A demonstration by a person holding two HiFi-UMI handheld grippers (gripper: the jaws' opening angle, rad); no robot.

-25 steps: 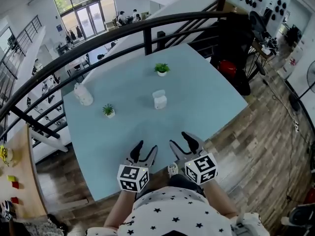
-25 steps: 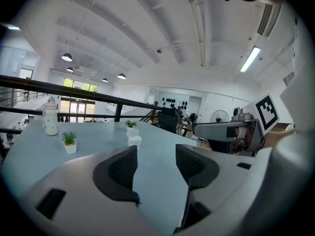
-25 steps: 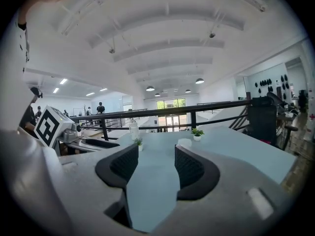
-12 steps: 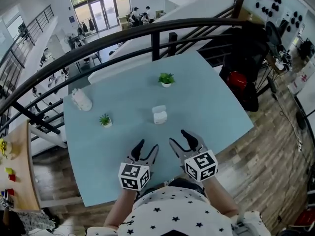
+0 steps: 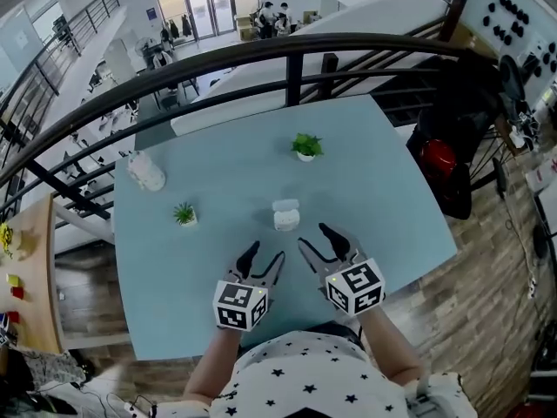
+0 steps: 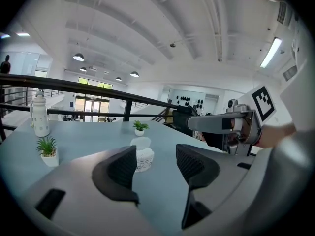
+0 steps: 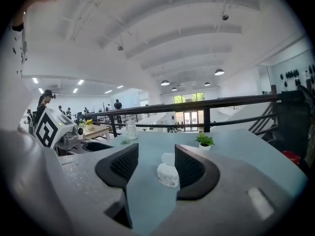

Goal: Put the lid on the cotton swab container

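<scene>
The cotton swab container (image 5: 285,222) is standing near the middle of the pale blue table (image 5: 383,190), with its lid (image 5: 285,205) lying off it, just behind. The left gripper (image 5: 264,255) and right gripper (image 5: 314,239) are hovering side by side over the near edge, both pointing at the container. The left jaws have just been opening a little and are gaping with nothing between them; the right jaws are likewise standing apart and gripping nothing. One potted plant (image 5: 305,145) is sitting beyond the container, another plant (image 5: 184,213) to its left, and a white bottle (image 5: 145,171) is standing farther left by the black railing (image 5: 287,52)
</scene>
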